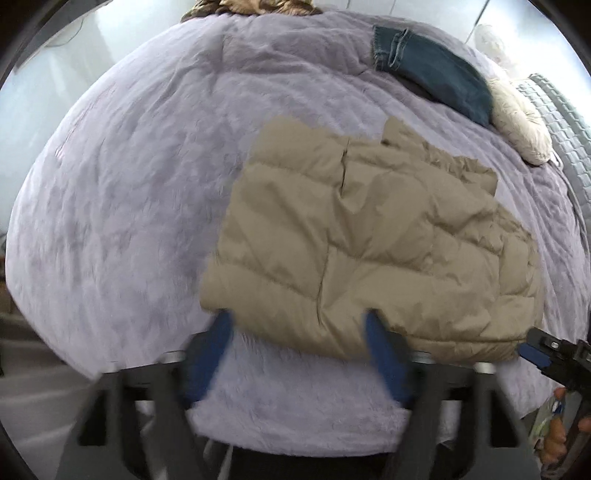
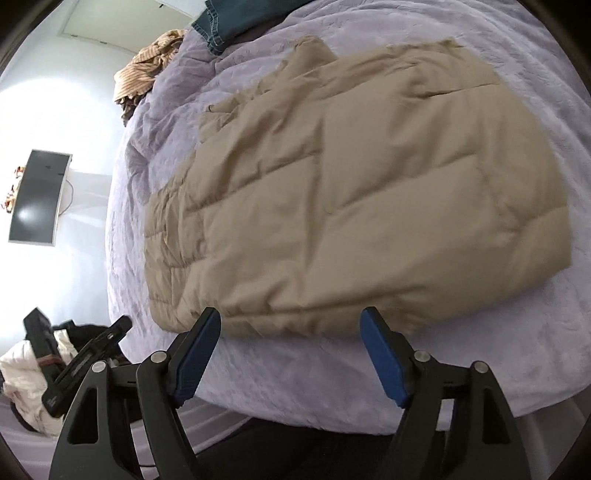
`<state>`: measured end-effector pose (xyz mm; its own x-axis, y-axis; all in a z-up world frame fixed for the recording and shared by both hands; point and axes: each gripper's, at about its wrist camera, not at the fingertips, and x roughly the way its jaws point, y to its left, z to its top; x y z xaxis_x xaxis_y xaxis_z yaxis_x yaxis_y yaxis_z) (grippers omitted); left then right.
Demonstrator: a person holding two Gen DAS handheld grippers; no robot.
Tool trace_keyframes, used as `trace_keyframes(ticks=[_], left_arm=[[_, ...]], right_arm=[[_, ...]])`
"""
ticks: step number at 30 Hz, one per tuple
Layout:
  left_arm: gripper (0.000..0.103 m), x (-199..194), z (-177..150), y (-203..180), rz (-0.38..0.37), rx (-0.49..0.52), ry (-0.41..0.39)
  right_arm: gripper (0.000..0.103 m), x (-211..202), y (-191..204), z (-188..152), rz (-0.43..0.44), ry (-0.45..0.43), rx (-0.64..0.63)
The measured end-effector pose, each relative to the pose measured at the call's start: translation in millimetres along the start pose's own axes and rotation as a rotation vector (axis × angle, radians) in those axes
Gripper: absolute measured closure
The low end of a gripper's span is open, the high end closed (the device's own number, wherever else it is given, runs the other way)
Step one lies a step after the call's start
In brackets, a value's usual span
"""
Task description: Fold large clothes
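A tan quilted puffer jacket [image 1: 369,236] [image 2: 351,192] lies folded into a rough rectangle on a fluffy lilac blanket [image 1: 129,192] [image 2: 332,376] that covers a bed. My left gripper [image 1: 297,317] hangs above the jacket's near edge, blue pads wide apart and nothing pinched between them. My right gripper [image 2: 291,317] is also open over the near edge, holding nothing. In the left wrist view the right gripper's tip [image 1: 535,339] shows by the jacket's right corner. The left gripper [image 2: 110,336] shows at the lower left of the right wrist view.
Folded blue jeans [image 1: 436,66] [image 2: 221,22] and a cream fluffy item [image 1: 517,122] lie at the far side of the bed. A brown striped garment [image 2: 147,70] sits at the bed's far edge. A dark screen [image 2: 37,195] hangs on the wall. White cloth [image 2: 22,369] lies off the bed.
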<state>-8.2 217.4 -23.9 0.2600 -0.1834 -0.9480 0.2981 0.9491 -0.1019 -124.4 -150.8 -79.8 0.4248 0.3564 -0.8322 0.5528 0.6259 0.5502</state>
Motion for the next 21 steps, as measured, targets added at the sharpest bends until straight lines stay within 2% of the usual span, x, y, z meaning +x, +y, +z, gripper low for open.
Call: trace_keyframes(ticks=[3,9,10,12,16,18,21], left_arm=[[0.020,1,16,8,-0.018,0.054,0.004],[0.019,25,49,21,-0.027,0.157,0.032],[0.017,28,53,23,-0.034,0.164,0.036],[0.000,37,63,26,-0.050,0.175,0.051],[0.000,49,75,29,-0.087,0.225,0.047],[0.000,57,79,32,-0.104,0.246,0.051],[0.000,70,89,46,-0.141,0.219,0.082]], right_arm=[[0.023,13,8,-3,0.014,-0.004,0.046],[0.022,43,47,6,-0.040,-0.011,0.042],[0.022,47,52,8,-0.053,-0.010,0.040],[0.022,51,58,11,-0.079,-0.014,0.038],[0.022,54,67,14,-0.137,-0.024,0.050],[0.019,53,71,13,-0.164,-0.030,0.044],[0.018,49,76,11,-0.202,-0.045,0.044]])
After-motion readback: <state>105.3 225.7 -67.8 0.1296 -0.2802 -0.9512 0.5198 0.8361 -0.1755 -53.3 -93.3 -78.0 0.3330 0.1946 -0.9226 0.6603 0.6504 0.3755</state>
